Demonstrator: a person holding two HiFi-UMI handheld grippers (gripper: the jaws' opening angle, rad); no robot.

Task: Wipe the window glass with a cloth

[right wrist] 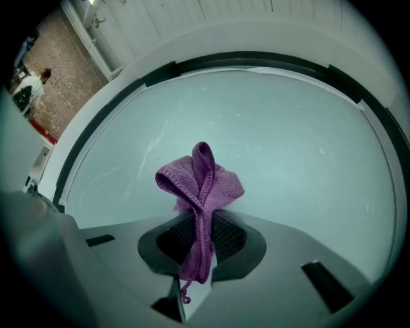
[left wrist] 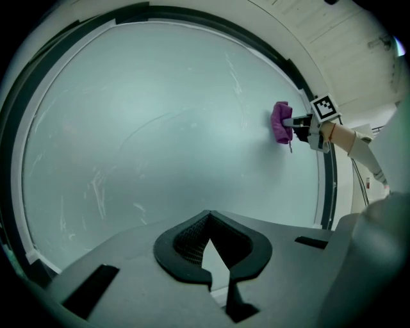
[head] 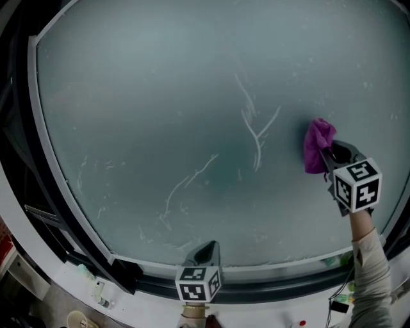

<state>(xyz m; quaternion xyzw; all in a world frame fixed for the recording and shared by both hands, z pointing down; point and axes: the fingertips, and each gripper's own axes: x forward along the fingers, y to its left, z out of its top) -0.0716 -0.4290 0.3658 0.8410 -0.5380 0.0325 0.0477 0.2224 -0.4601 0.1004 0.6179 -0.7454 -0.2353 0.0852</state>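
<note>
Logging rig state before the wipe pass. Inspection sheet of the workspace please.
Surface: window glass, frosted look, pale streaks mid-pane and lower left.
Job's things: purple cloth, bunched, at the pane's right side.
Clutter: small items on the sill, lower left; too small to identify.
Grippers: right gripper clamped on the cloth; left gripper low at the pane's bottom edge, tips together, nothing between.
Cables: thin dark wires beside the sleeve, lower right.
Surroundings: dark window frame; brick wall off to one side.

Brick wall (right wrist: 72,82), distant person (right wrist: 27,93), white panelling (right wrist: 256,13)
</note>
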